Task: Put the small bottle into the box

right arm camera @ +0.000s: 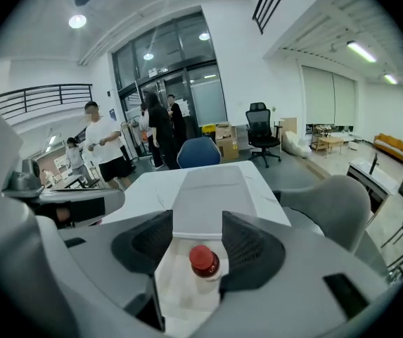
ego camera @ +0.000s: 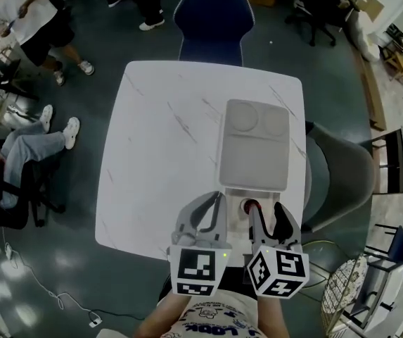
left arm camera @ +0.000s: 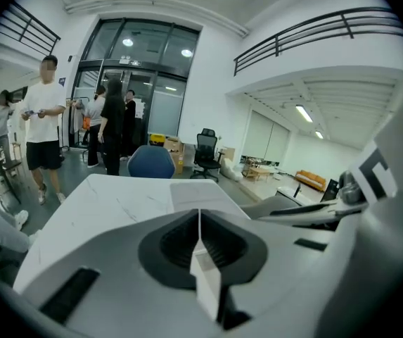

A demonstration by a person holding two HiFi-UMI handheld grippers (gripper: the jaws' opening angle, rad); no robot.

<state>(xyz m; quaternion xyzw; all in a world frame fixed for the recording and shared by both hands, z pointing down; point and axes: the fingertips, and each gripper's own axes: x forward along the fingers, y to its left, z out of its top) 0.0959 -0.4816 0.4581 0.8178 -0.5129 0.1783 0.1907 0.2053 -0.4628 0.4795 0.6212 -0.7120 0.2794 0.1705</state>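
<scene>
The small bottle (ego camera: 249, 206) with a red cap stands upright inside the open pale grey box (ego camera: 233, 194) at the table's near edge. In the right gripper view the bottle (right arm camera: 203, 260) sits low between the jaws of my right gripper (right arm camera: 197, 234), which are apart; its body is hidden. The box's lid (ego camera: 254, 143) lies folded back flat on the table beyond. My right gripper (ego camera: 266, 211) hovers over the box. My left gripper (ego camera: 217, 201) is at the box's left side, and the left gripper view shows this gripper (left arm camera: 200, 224) shut on a thin white box wall (left arm camera: 206, 280).
The white marble table (ego camera: 166, 146) stretches away to the left and far side. A blue chair (ego camera: 212, 16) stands at the far edge and a grey chair (ego camera: 342, 178) at the right. People (ego camera: 39, 20) stand and sit at the left.
</scene>
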